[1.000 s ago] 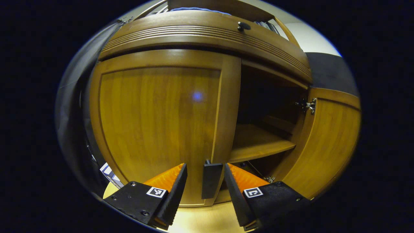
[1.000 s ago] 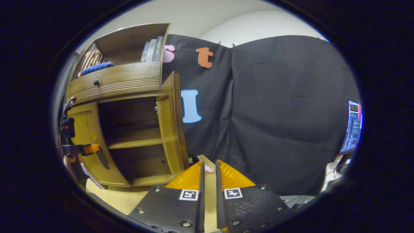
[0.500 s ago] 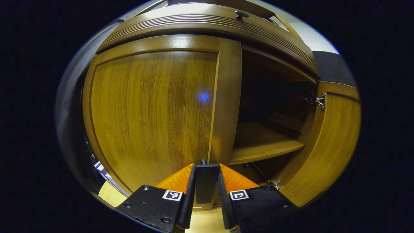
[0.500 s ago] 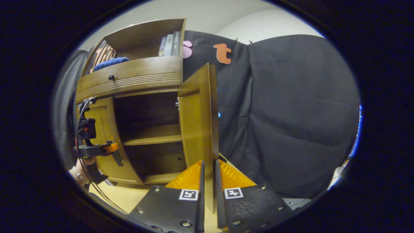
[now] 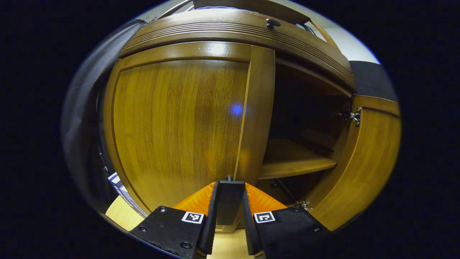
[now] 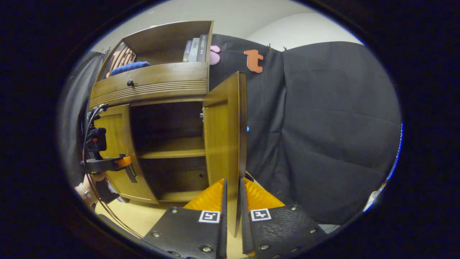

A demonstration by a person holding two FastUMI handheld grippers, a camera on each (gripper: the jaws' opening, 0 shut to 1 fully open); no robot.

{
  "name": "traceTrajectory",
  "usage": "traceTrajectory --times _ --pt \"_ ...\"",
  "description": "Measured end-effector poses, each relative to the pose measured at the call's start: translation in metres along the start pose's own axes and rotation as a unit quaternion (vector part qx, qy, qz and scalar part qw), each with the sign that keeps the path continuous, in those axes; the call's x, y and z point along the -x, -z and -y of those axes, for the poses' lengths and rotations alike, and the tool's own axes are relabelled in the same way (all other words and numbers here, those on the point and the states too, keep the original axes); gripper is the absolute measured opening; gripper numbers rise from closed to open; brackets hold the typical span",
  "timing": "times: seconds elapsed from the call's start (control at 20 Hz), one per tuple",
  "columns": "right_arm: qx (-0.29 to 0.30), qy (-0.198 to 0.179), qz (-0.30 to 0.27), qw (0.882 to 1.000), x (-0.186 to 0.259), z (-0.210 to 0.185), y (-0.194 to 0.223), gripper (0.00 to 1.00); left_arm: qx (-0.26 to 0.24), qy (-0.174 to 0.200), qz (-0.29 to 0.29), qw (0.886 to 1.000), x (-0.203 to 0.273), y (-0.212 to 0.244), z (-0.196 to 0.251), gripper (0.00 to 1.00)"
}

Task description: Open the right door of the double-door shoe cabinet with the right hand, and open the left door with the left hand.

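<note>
- Left tool (image 5: 227, 216), left gripper view: both fingers are clamped on the dark handle (image 5: 228, 201) at the lower free edge of the left door (image 5: 179, 122), which looks closed or barely cracked.
- Right tool (image 6: 231, 212), right gripper view: the fingers pinch the free edge of the right door (image 6: 224, 133), which stands swung wide, near square to the cabinet front.
- Risk, left: the handle is slim; a pull off the hinge arc would probably let it slide out of the grip.
- Risk, right: pushing further may strain the hinge (image 5: 354, 116) or drive the door into the black cloth (image 6: 323, 126) close behind it.
- Shoe cabinet (image 6: 151, 86): the exposed shelf (image 6: 172, 153) and floor compartment look empty.
- Top compartment: upright books (image 6: 196, 50), a blue folded item (image 6: 129, 67) and slatted orange pieces (image 6: 120, 59).
</note>
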State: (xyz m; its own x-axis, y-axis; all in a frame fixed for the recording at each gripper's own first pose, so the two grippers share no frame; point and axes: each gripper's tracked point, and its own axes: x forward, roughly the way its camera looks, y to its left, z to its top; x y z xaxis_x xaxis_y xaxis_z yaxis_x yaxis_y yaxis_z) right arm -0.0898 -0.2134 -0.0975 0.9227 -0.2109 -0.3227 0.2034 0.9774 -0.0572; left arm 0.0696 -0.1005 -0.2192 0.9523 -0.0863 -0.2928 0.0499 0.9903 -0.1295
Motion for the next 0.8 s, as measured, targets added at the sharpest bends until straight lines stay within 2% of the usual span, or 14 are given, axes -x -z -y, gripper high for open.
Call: traceTrajectory --times 0.15,0.2,0.4,0.8 --pt "0.006 -0.013 -0.001 1.0 0.005 -0.008 0.002 0.17 0.003 0.0 0.003 1.0 0.014 0.001 -0.002 0.37" --pt "0.007 -0.018 -0.001 1.0 0.007 -0.012 0.003 0.17 0.007 0.0 0.005 1.0 0.018 0.002 -0.002 0.34" --pt "0.007 -0.042 -0.002 0.999 0.012 -0.029 0.005 0.17 0.014 -0.001 0.007 1.0 0.037 0.004 -0.006 0.38" --pt "0.015 -0.088 -0.009 0.996 0.014 -0.061 0.013 0.17 0.036 -0.002 0.009 0.999 0.08 0.01 -0.018 0.34"
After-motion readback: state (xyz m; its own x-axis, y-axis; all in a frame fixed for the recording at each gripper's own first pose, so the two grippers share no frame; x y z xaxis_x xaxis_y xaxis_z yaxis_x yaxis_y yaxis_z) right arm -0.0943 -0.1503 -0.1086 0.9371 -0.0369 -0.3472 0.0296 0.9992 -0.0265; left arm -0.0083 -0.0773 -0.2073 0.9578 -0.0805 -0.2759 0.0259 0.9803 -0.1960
